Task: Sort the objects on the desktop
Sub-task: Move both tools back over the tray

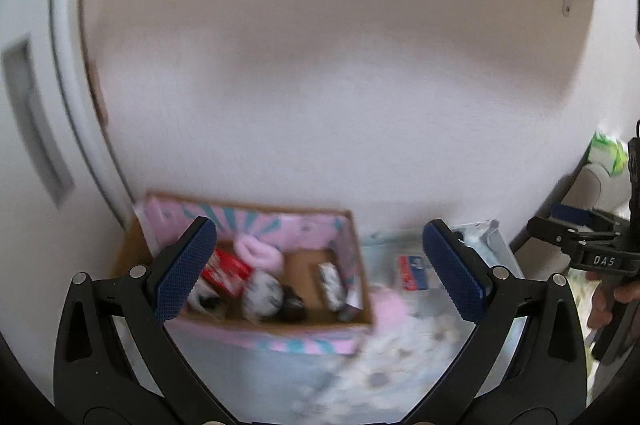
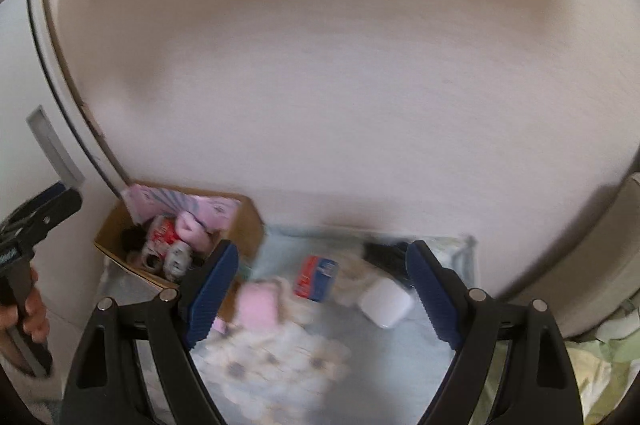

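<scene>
Pale blue cloth [image 2: 400, 349] with a blurred flower print covers the counter, which ends against a plain off-white wall [image 1: 320, 85]; a white door frame [image 1: 68, 65] runs up the left side of both views. Both frames are motion-blurred. A cardboard box [image 1: 362, 317] with pink and teal patterned sides sits at the back left against the wall, holding a red packet [image 1: 230, 271], a pink ring-shaped item [image 1: 258, 251] and some black-and-white pieces too blurred to name. On the cloth to the right of the box: a red-and-blue small box [image 2: 316, 275], a pink block [image 2: 258, 305] just beside the cardboard box, a white rounded case [image 2: 386, 303] and a dark item [image 2: 384, 253] behind it, unclear. Left tool [image 1: 320, 273]: fingers spread wide, nothing between them, above the cardboard box and cloth. Right tool [image 2: 324, 299]: also spread wide, holding nothing, above the loose items on the cloth.
</scene>
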